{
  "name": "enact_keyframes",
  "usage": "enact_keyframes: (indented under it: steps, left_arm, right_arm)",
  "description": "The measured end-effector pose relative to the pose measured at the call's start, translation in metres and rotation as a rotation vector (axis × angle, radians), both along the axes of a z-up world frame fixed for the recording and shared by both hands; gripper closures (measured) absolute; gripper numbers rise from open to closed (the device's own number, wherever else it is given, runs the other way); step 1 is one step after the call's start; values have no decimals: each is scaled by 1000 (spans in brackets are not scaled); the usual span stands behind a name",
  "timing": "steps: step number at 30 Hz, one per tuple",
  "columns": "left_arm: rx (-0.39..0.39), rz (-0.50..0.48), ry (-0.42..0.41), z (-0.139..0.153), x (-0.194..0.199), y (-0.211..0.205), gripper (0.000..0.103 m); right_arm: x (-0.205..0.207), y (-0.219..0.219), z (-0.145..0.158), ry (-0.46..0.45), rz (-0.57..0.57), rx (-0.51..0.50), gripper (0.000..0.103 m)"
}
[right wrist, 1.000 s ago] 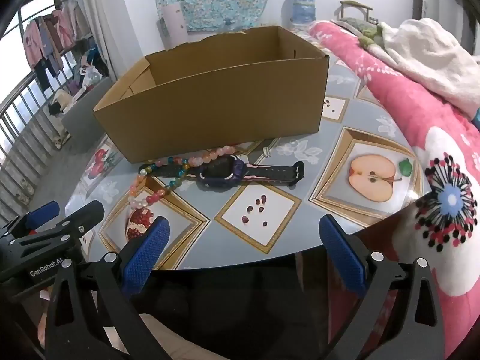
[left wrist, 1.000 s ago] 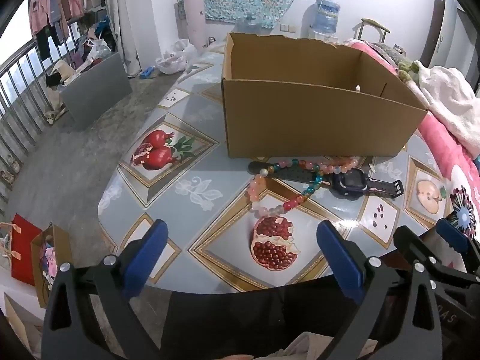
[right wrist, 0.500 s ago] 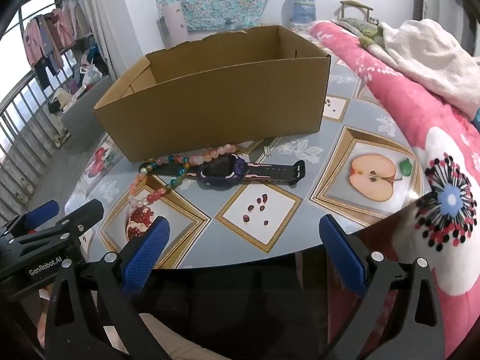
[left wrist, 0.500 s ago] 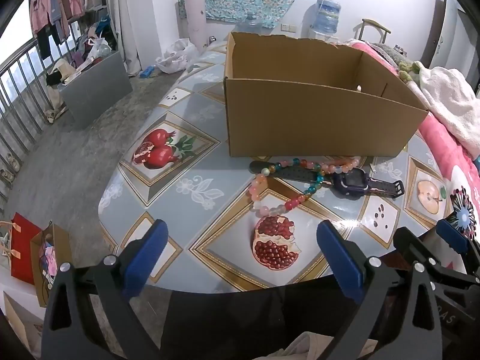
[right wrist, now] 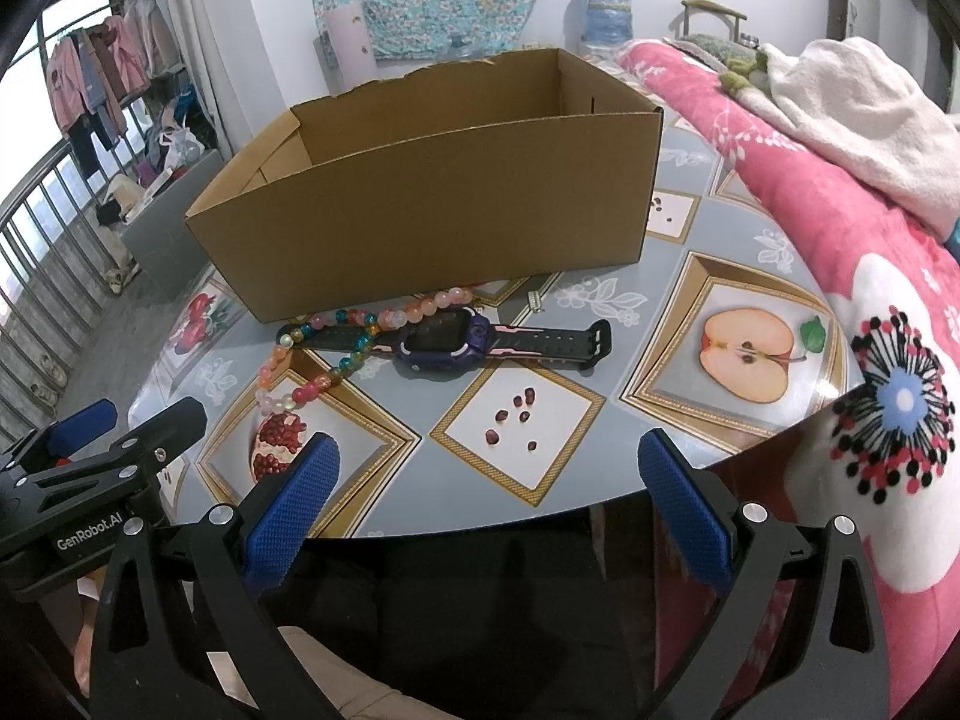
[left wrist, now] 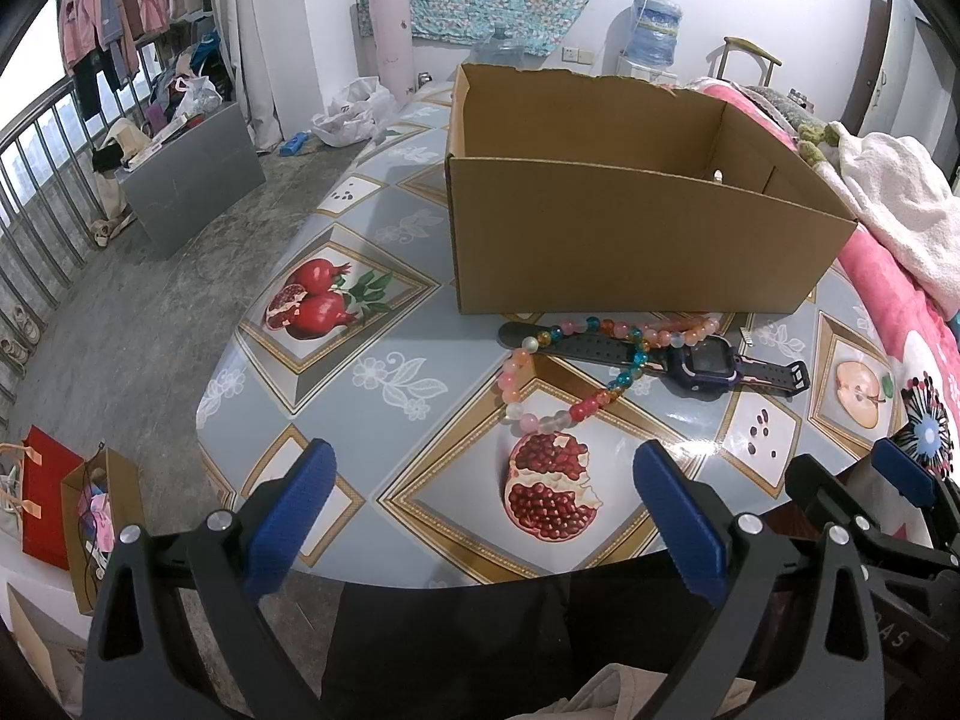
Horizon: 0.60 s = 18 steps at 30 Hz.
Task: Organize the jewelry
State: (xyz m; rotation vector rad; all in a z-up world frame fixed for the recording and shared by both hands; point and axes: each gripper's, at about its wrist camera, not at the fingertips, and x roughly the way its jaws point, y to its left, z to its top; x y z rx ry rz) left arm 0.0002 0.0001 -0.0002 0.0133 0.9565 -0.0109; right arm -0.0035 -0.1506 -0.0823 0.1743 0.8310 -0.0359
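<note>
"GenRobot.AI" marks left gripper (right wrist: 84, 426) body.

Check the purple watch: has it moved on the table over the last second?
No. The purple watch lies where it did, just in front of the cardboard box, with the bead necklace draped over its strap.

Your table (left wrist: 384, 360), covered in fruit-print cloth, carries an open cardboard box (left wrist: 630, 252); just before it lie a bead necklace (left wrist: 540, 408) and a purple watch (left wrist: 705, 363), overlapping.
</note>
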Motion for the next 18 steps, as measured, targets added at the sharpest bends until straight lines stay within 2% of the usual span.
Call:
enact_keyframes:
  steps: [18]
  left_arm:
    - [1,-4,-5,3,-5,-1,6]
  right_arm:
    - [2,1,2,3,0,1,7]
